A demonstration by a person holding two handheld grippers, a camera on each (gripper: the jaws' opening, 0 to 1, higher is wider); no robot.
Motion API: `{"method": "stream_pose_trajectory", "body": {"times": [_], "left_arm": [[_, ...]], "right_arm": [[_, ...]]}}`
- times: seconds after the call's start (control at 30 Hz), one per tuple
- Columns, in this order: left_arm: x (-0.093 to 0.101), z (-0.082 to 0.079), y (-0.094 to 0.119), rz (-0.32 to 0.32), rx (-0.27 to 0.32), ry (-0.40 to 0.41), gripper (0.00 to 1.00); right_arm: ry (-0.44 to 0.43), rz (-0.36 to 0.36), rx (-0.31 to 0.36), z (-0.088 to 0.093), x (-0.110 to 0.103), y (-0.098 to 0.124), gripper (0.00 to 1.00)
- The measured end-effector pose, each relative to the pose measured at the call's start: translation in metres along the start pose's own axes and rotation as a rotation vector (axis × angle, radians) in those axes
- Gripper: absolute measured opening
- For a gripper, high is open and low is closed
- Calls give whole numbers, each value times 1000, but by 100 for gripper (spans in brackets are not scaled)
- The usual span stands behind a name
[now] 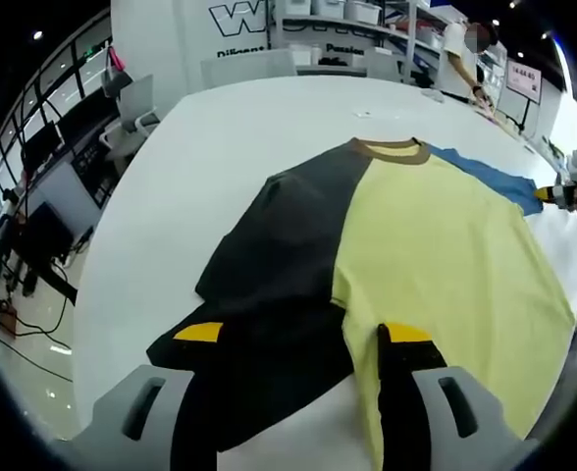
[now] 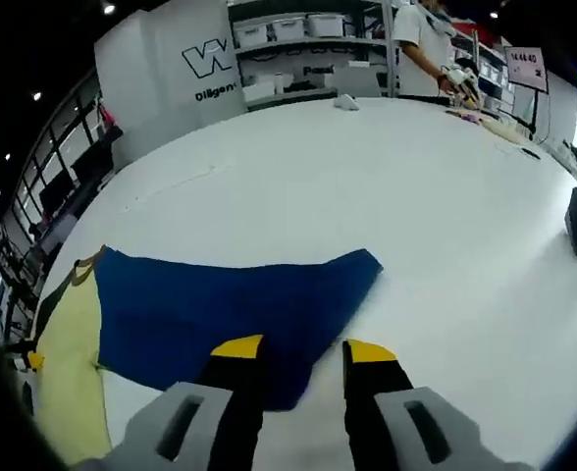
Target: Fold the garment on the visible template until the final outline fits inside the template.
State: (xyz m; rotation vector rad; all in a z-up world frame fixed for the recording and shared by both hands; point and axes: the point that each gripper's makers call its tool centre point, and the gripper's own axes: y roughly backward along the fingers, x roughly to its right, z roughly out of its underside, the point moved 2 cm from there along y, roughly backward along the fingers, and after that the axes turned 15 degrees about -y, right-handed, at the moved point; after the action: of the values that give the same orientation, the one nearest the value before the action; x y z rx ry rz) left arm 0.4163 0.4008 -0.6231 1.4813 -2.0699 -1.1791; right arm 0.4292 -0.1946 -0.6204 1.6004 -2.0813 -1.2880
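Table (image 1: 220, 128): one, white, large, carrying one shirt (image 1: 436, 255) spread flat — black panel, yellow panel, brown collar, one blue sleeve (image 2: 230, 314). No template outline that I can make out. Shirt's near hem cut off behind the jaws. Left gripper (image 1: 303, 339): jaws wide, straddling the hem at the black/yellow seam. Right gripper (image 2: 303, 351): jaws narrow, apart, over the sleeve edge; grip unclear.
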Motion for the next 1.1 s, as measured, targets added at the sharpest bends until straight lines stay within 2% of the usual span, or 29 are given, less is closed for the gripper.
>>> {"method": "stream_pose_trajectory", "body": {"times": [0.17,0.27,0.33,0.37,0.5,0.53,0.67,0.77,0.8,0.9,0.93,1.0,1.1], "left_arm": [[0,0,0,3,-4,-3,65],[1,0,0,4,0,-6,66],[1,0,0,5,4,-7,66],[1,0,0,5,5,-7,66],[1,0,0,6,8,-9,67],[1,0,0,6,6,-7,67],[4,-2,-1,15,-3,-22,72],[4,-2,-1,15,-13,-21,73],[4,-2,-1,15,-14,-26,73],[5,-2,-1,20,-13,-35,76],[6,-3,-1,19,-8,-30,78],[11,-9,1,28,47,2,87],[16,-7,3,43,46,-10,98]], "right_arm": [[-4,34,25,-7,3,-8,16],[-31,45,53,-14,6,-16,7],[-79,39,61,-18,7,-19,3],[-69,44,65,-20,10,-20,1],[-81,45,56,-21,9,-20,0],[-111,44,53,-20,8,-19,0],[-135,43,56,-23,6,-14,0],[-147,26,53,-31,-2,-6,0],[-147,-10,73,-38,-11,-2,0],[-120,-24,81,-50,-22,8,0],[-119,-38,86,-54,-29,12,0],[-108,-47,73,-59,-39,18,0],[-97,-65,77,-65,-51,22,0]]}}
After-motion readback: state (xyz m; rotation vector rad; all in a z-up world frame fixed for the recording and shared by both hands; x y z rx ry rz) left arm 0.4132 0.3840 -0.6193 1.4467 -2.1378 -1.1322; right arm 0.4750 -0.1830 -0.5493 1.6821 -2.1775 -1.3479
